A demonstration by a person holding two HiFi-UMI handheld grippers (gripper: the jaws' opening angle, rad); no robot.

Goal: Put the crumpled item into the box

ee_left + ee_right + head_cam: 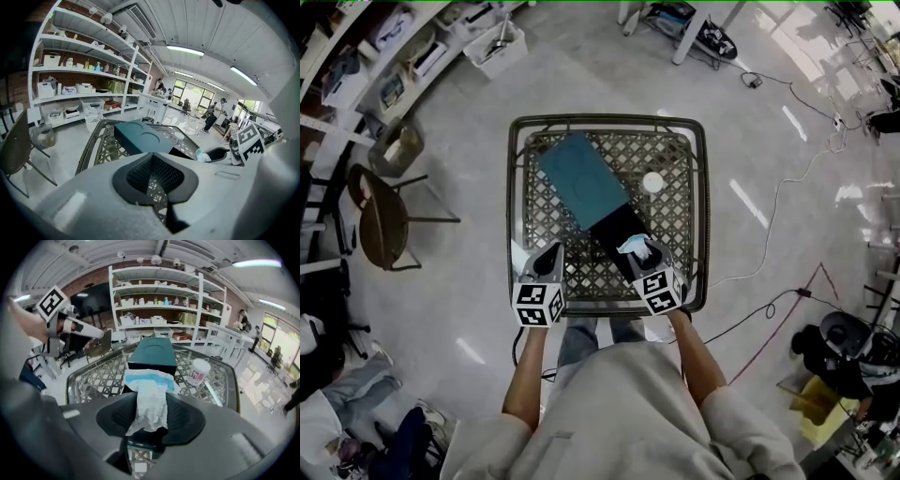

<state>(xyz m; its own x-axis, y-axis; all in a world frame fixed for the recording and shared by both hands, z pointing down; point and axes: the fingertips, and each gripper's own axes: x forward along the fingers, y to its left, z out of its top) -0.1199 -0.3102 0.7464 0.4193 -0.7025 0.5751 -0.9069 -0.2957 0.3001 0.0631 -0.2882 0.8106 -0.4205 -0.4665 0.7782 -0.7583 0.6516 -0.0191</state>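
The crumpled item (150,397), white paper with a light blue band, sticks out forward from my right gripper (149,425), which is shut on it. In the head view this gripper (645,255) holds the item (635,246) over the near end of the open black box (617,232). The box's teal lid (579,178) lies slanted across the box's far end. My left gripper (547,258) hovers at the table's near left, apart from the box. Its jaws (152,183) stand slightly apart with nothing between them.
The box rests on a square lattice table (684,225) with a metal rim. A small white tub (652,182) stands to the right of the lid. A round chair (382,217) is on the left, and shelving (159,310) lines the far wall. Cables (787,202) trail on the floor to the right.
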